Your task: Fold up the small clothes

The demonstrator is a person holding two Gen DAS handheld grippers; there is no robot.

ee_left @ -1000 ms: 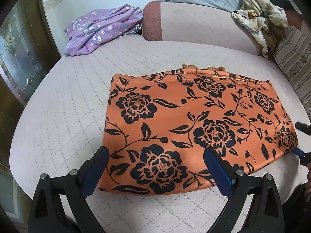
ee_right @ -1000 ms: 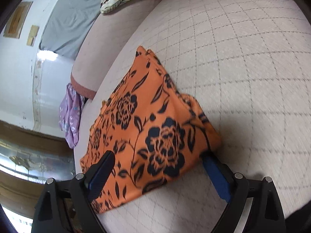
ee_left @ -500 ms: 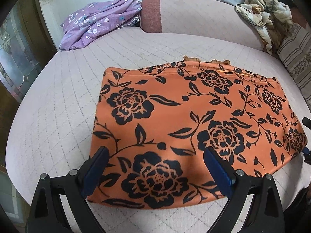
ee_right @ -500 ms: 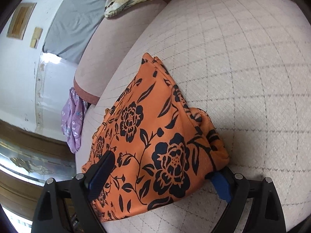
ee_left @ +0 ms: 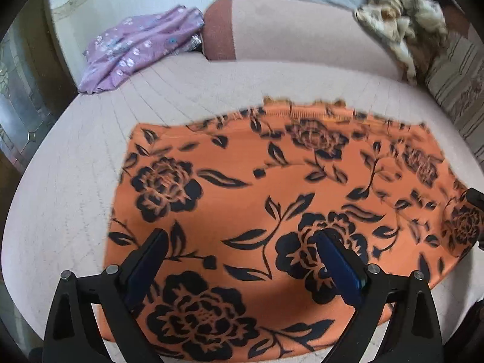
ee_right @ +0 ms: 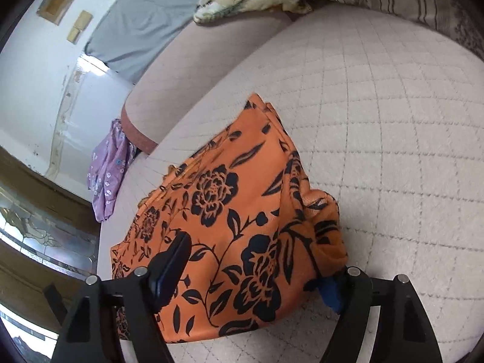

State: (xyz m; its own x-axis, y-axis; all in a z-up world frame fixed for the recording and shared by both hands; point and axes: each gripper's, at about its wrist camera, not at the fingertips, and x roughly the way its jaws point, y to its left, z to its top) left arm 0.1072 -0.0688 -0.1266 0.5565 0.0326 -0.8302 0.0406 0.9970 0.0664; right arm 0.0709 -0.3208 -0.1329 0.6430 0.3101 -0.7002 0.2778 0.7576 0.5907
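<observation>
The orange flowered garment (ee_left: 272,199) lies on the quilted seat cushion (ee_left: 75,163), spread as a broad, roughly rectangular panel with its long edges running side to side. A gathered or frilled hem shows along the garment's far edge, which suggests at least one fold is already made; how many layers lie beneath cannot be told.

Left gripper (ee_left: 242,260): fingers spread wide, held over the garment's near edge, one finger toward the near left corner, the other over a large black flower. No cloth lies between them; whether the tips touch the fabric cannot be told, as the view is blurred.

Right gripper (ee_right: 257,275): fingers also apart, set at the garment's right end. The fabric there is bunched and raised off the cushion, and one blue pad (ee_right: 331,293) sits under the bunched corner. The cloth lies between the fingers, but they are not pressed together on it.

Other items, all well apart from the garment: a purple flowered cloth (ee_left: 136,48) beyond its far left corner, a crumpled cream cloth (ee_left: 402,27) on the backrest (ee_left: 296,30) beyond its far right, and a striped cushion (ee_left: 456,90) beside that.

Assessment: the task appears partway done. The panel remains wide, so at least one further fold across its length is judged outstanding, with both ends yet to be gripped.
</observation>
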